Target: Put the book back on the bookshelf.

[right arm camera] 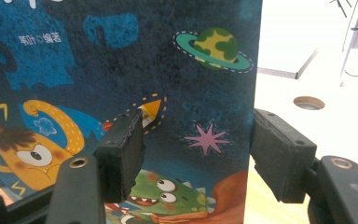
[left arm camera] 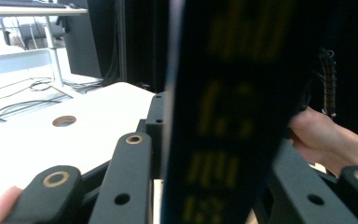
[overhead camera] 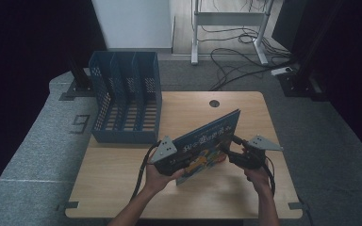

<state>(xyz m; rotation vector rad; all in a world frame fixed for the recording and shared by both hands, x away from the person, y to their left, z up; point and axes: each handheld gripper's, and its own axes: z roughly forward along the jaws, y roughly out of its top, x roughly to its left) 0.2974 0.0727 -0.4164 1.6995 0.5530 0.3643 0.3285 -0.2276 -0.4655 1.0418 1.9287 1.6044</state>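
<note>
A picture book (overhead camera: 207,141) with a dark blue cover stands on its lower edge on the wooden table (overhead camera: 122,183), tilted and running from near left to far right. My left gripper (overhead camera: 184,162) is shut on its near end. In the left gripper view the book's dark edge (left arm camera: 223,116) stands upright between the two jaws. My right gripper (overhead camera: 230,148) stands open by the book's right side. In the right gripper view the cartoon cover (right arm camera: 191,70) faces the camera, one pad (right arm camera: 121,154) in front of it and the other pad (right arm camera: 279,154) past its edge.
A blue mesh file rack (overhead camera: 125,96) with upright dividers stands at the table's back left. A round cable hole (overhead camera: 214,103) sits near the far edge. Cables and desk legs (overhead camera: 226,28) lie on the floor beyond. The person's right hand (left arm camera: 321,135) shows behind the book.
</note>
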